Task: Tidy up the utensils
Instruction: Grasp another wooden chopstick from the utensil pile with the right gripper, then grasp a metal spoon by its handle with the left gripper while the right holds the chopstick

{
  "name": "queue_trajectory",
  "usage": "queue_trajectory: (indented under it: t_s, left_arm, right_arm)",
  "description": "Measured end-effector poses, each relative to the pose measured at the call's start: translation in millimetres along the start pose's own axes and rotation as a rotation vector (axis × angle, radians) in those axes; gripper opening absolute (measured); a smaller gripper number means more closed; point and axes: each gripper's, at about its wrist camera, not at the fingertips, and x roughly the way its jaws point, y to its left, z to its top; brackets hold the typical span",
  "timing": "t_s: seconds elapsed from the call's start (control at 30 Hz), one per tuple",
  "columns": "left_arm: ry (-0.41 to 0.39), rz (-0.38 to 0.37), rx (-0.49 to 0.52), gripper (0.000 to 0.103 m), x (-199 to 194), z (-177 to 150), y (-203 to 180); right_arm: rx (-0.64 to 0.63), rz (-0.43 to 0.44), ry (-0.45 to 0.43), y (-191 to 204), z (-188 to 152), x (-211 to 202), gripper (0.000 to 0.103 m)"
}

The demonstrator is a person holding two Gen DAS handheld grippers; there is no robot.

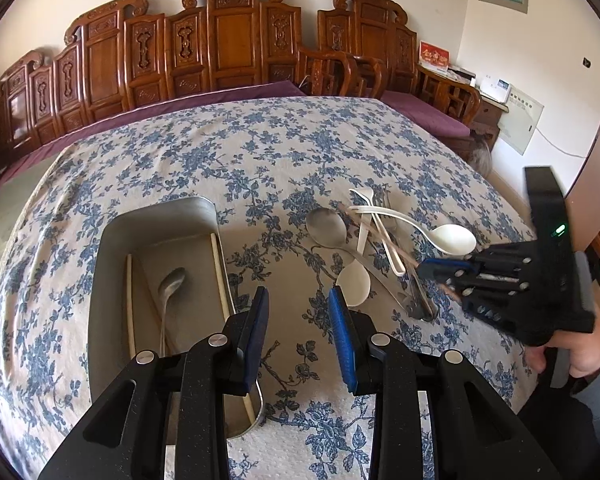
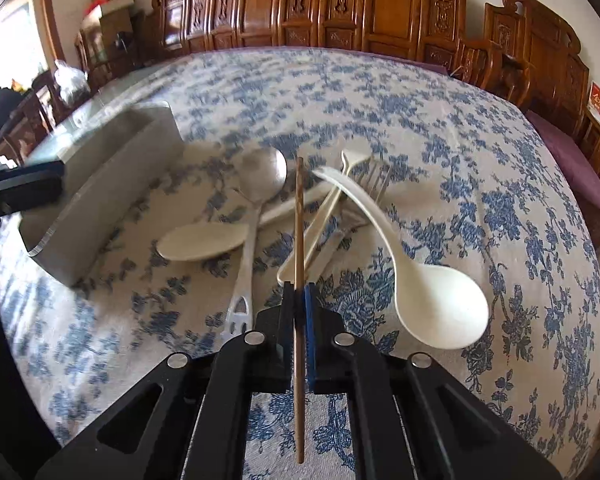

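Note:
A metal tray (image 1: 112, 240) sits on the floral tablecloth and holds a small metal spoon (image 1: 170, 284) and pale chopsticks (image 1: 220, 272). My left gripper (image 1: 298, 312) is open and empty beside the tray's right wall. A pile of utensils lies to the right: a large metal spoon (image 2: 260, 176), white plastic spoons (image 2: 436, 304), a flat white spoon (image 2: 204, 242) and a fork (image 2: 376, 180). My right gripper (image 2: 299, 300) is shut on a brown chopstick (image 2: 299, 216), held above the pile. The right gripper also shows in the left wrist view (image 1: 428, 270).
The tray appears at left in the right wrist view (image 2: 100, 200). Carved wooden chairs (image 1: 228, 40) line the far side of the table. The tablecloth (image 1: 260, 140) stretches away behind the utensils.

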Motion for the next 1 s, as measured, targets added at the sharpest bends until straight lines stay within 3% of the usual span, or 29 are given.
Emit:
queue_trajectory:
  t_s: [0.37, 0.83, 1.0]
  left_arm:
    - [0.033, 0.013, 0.036, 0.029, 15, -4, -41]
    - [0.137, -0.027, -0.006, 0.029, 75, 2, -82]
    - [0.167, 0.005, -0.006, 0.027, 93, 5, -87]
  right_arm:
    - [0.079, -0.021, -0.084, -40, 3, -18, 0.006]
    - [0.116, -0.039, -0.101, -60, 0, -19, 0.006]
    - [0.156, -0.041, -0.101, -71, 0, -19, 0.006]
